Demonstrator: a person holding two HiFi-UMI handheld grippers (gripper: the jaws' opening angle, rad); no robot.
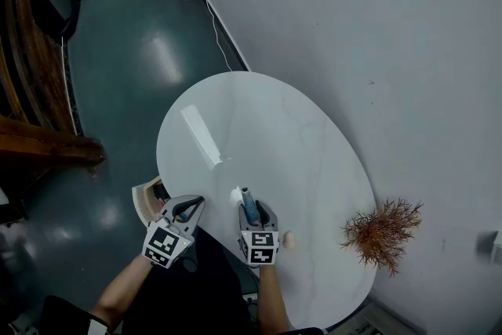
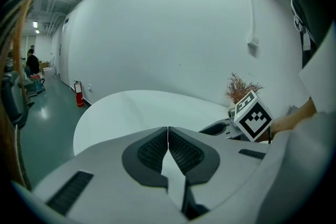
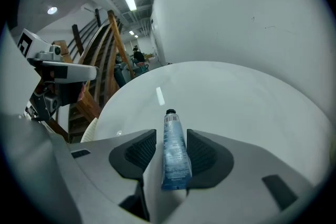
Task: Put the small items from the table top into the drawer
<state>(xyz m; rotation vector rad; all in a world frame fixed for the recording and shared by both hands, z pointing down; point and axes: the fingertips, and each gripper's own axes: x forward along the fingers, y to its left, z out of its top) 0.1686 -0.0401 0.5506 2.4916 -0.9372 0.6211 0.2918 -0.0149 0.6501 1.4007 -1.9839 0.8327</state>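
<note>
The left tongs (image 2: 168, 136) are shut, pad against pad, with nothing between them. They hang off the near-left edge of the white oval bench (image 1: 267, 129), above a pale drawer (image 1: 149, 198) that shows only partly beneath that edge. The right tongs (image 3: 172, 139) stand wide apart over the bench's near edge. A small blue tube (image 3: 173, 152) lies lengthwise between their pads, its dark cap pointing away toward the bench's middle, and a gap shows on its left side, so it is not clamped. Just right of these tongs, a small beige rounded item (image 1: 289, 239) sits near the same edge. A dried rust-coloured sprig (image 1: 383, 230) is at the right edge.
</note>
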